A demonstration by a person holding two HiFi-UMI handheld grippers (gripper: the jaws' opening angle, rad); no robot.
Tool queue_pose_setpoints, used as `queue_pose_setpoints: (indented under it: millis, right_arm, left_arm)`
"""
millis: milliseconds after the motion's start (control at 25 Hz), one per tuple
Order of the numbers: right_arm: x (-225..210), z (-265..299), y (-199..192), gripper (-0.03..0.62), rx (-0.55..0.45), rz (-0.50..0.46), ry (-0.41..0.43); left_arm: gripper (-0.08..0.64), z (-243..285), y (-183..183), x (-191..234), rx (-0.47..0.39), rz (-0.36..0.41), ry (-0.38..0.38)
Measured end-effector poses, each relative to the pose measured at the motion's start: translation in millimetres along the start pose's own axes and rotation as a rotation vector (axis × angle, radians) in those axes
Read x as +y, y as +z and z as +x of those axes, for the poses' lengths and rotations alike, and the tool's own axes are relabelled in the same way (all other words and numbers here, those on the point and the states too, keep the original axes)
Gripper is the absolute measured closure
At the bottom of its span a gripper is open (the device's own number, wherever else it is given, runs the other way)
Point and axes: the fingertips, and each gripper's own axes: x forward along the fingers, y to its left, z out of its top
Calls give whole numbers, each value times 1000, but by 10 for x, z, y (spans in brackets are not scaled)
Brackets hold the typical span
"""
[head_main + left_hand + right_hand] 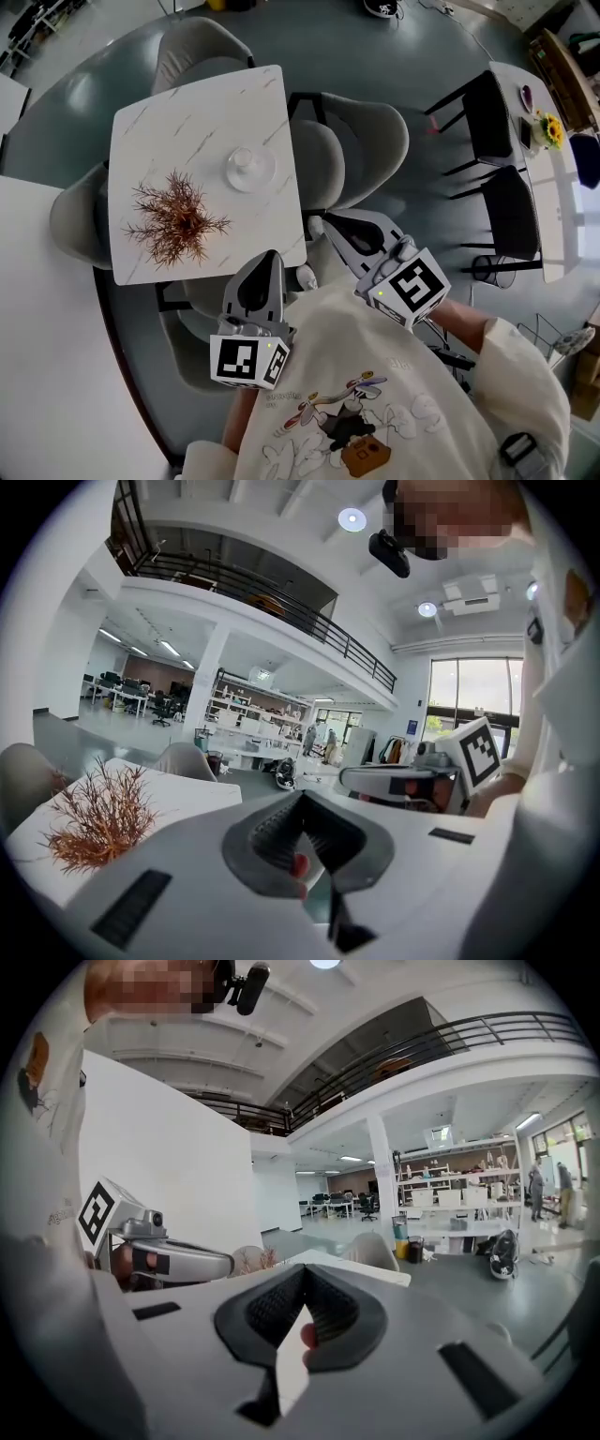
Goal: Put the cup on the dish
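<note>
A clear glass cup (242, 159) stands on a clear round dish (262, 175) near the far right of the white marble table (197, 112). Both grippers hang off the table's near edge, close to my chest and well short of the cup. My left gripper (266, 257) is shut with nothing between its jaws; its pads meet in the left gripper view (300, 799). My right gripper (330, 225) is also shut and empty, with its pads touching in the right gripper view (305, 1274). Neither gripper view shows the cup or the dish.
A dried reddish-brown plant (178, 217) lies on the table's near left part, also in the left gripper view (98, 817). Grey padded chairs (352, 150) surround the table. A second white table (37, 309) is at left. Black chairs (487, 122) stand at far right.
</note>
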Motion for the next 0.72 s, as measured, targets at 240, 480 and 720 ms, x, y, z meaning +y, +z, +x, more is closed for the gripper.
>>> queue_pose_setpoints:
  millis: [240, 480, 720]
  right_arm:
    - [-23, -165, -20, 591, 2, -11, -1]
    - [-14, -348, -90, 591, 11, 25, 16]
    - [54, -975, -10, 591, -14, -17, 6]
  left_arm:
    - [554, -11, 17, -180, -15, 26, -8]
    - [554, -139, 23, -410, -40, 27, 41]
    - [554, -213, -148, -888, -28, -25, 76]
